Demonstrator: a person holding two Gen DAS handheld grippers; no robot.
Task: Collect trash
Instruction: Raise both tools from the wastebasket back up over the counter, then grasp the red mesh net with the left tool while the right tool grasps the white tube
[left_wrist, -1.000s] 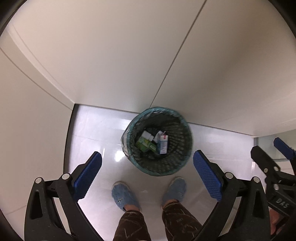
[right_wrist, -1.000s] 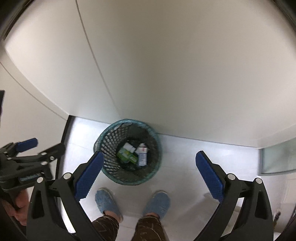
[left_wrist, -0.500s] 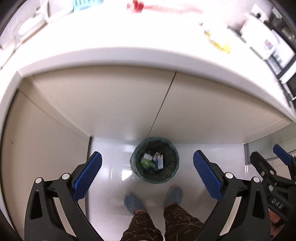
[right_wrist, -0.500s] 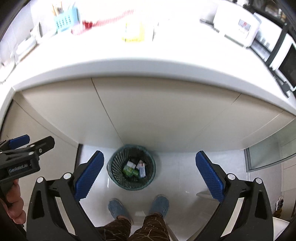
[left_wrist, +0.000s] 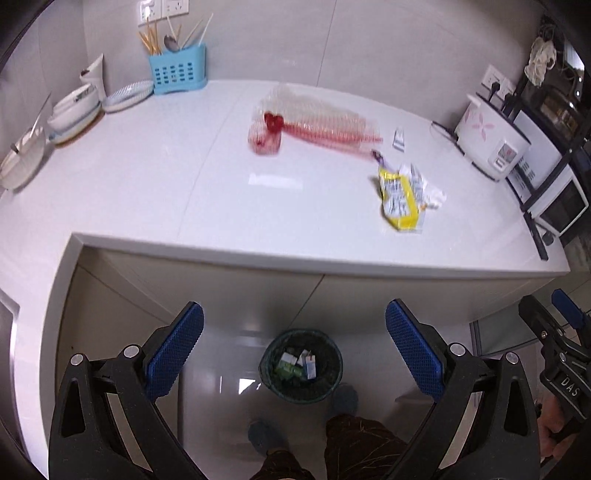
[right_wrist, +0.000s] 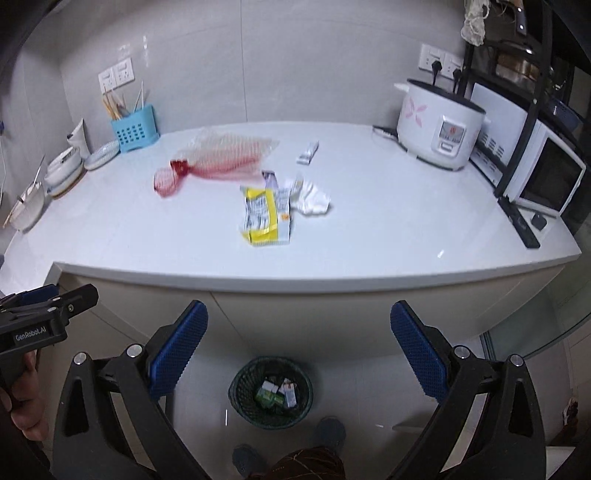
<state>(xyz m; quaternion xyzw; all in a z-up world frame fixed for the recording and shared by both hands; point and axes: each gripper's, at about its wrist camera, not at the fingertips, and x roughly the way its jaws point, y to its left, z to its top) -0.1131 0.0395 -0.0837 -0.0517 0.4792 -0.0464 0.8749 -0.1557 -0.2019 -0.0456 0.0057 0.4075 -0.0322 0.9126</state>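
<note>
1. Left wrist view: a second ago this camera looked almost straight down into the bin; now it has tipped up, and the whole counter (left_wrist: 155, 192) is in sight. The left tongs (left_wrist: 294, 356) hang with their blue pads wide apart and nothing between them. The mesh bin (left_wrist: 301, 369) stands on the floor below the counter's near edge, a few small cartons already inside. On the counter lie a red net bag (left_wrist: 306, 123) toward the far middle, a yellow wrapper (left_wrist: 400, 197) nearer and to the right, and a small white packet (left_wrist: 399, 138) just beyond it.

2. Right wrist view: the same upward swing shows here. The right tongs (right_wrist: 299, 354) are also spread open and empty. The yellow wrapper (right_wrist: 266, 218) lies mid-counter, touching a crumpled white tissue (right_wrist: 312, 197) on its right; the red net bag (right_wrist: 218, 157) lies farther left.

3. Meaning: the drop into the bin looks finished, and both tongs are free for the next piece. The yellow wrapper, nearest the edge, seems the likeliest pick. Motion blur makes finer detail unsure.
</note>
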